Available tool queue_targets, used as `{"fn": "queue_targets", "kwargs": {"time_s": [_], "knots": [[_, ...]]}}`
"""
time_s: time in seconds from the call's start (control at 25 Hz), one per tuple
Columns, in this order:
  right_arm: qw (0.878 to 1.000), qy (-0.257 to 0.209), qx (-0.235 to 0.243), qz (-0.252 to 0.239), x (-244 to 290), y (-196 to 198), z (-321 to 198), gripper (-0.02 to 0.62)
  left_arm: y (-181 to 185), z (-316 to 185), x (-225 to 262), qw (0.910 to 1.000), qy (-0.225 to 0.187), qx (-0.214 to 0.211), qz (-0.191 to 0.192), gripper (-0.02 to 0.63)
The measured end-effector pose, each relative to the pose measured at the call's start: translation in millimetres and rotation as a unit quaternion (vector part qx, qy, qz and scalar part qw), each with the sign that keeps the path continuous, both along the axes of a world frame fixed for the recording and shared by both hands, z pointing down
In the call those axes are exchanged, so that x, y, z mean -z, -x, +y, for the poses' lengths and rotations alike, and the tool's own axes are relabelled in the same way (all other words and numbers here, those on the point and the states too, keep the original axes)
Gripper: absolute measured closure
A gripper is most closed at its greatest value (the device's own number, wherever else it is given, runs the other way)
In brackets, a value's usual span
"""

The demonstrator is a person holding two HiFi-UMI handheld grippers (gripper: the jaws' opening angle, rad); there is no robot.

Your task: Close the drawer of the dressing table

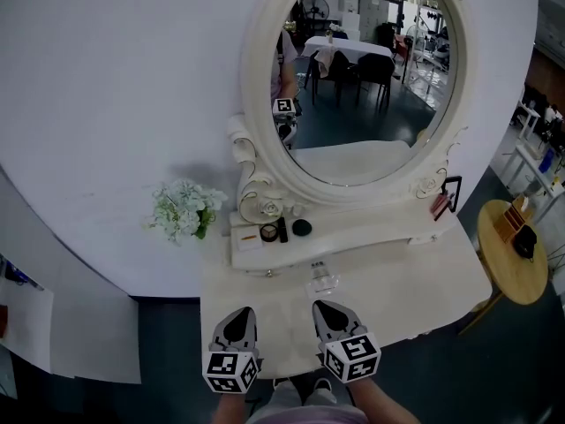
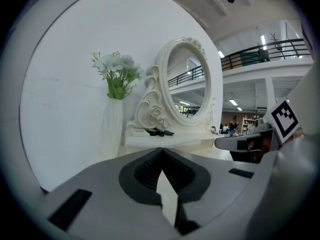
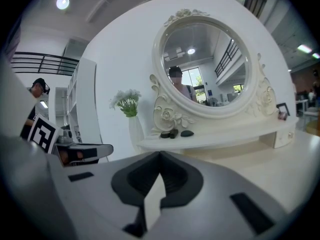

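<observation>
Low in the centre of the head view, the left gripper (image 1: 241, 314) and right gripper (image 1: 322, 309) hover side by side over the front part of the white carved dressing table (image 1: 415, 294), both aimed at its oval white-framed mirror (image 1: 362, 69). Each gripper's own view shows its jaws pressed together with nothing between them.

A small knobbed drawer front (image 3: 283, 138) sits under the right end of the raised shelf, at the right edge of the right gripper view, and looks flush with its frame. No view shows a drawer in the table's front edge.

On the shelf's left part, just below the mirror, lie a black round pebble-shaped item (image 1: 302, 228), a black tube (image 1: 282, 230) and a round compact (image 1: 269, 233). A small clear glass piece (image 1: 321, 277) stands mid-tabletop. A bunch of white flowers with green leaves (image 1: 184, 209) sits left of the mirror, and a round wooden side table (image 1: 505, 276) stands at the right edge.
</observation>
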State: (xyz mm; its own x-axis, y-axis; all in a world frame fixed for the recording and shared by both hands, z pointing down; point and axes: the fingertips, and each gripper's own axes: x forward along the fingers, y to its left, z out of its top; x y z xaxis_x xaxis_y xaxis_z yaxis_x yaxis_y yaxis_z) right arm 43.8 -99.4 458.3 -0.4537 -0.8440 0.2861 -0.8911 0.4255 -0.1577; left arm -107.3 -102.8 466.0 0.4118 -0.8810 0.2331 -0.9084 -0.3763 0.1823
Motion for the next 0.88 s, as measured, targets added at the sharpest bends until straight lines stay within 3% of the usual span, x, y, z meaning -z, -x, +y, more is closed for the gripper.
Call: {"fn": "queue_targets", "kwargs": {"time_s": [0.88], "knots": [[1.0,-0.002,0.004,-0.02,5.1,-3.4,11.3,0.592,-7.9,15.9,3.2,1.0,-0.002,-0.003,0.0,0.604]]}}
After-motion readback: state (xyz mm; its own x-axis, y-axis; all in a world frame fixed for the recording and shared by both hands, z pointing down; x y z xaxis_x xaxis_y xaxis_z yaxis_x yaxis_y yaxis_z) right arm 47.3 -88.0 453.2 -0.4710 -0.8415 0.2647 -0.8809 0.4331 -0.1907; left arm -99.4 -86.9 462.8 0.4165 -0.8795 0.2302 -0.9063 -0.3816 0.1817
